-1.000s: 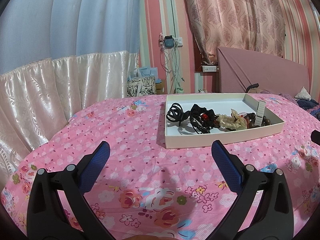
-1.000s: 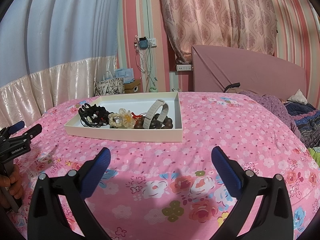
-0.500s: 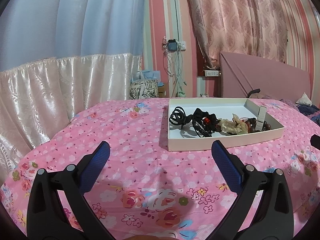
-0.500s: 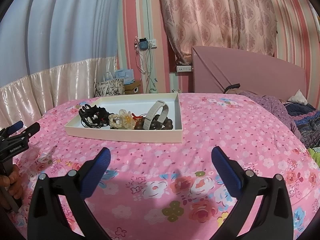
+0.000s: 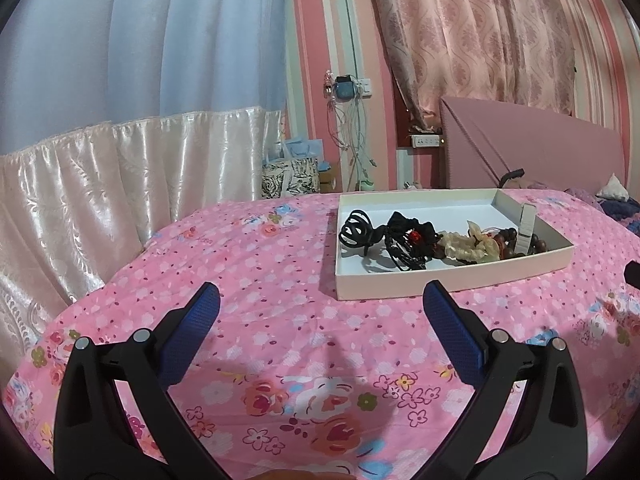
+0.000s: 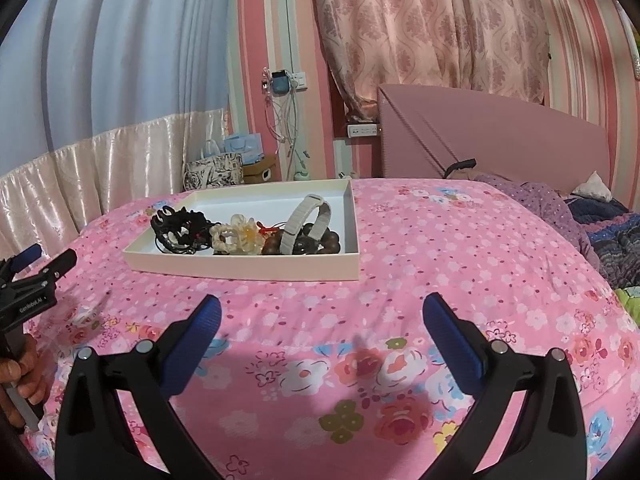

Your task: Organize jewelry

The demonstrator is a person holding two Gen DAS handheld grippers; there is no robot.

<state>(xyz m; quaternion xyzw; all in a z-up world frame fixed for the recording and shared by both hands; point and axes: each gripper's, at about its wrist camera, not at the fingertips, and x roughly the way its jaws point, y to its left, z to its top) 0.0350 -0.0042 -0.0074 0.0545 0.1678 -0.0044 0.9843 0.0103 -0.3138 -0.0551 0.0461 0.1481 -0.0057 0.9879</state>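
Both tools hover over the pink floral bedspread, neither touching it. The left hand-held gripper has its blue pads spread wide with nothing between them, and the right hand-held gripper is spread the same way. Ahead of both sits the shallow white tray on the bed, holding a black hair claw, a tangle of black bands, a cream scrunchie, dark wooden beads and a pale grey strap arched upright over the beads.
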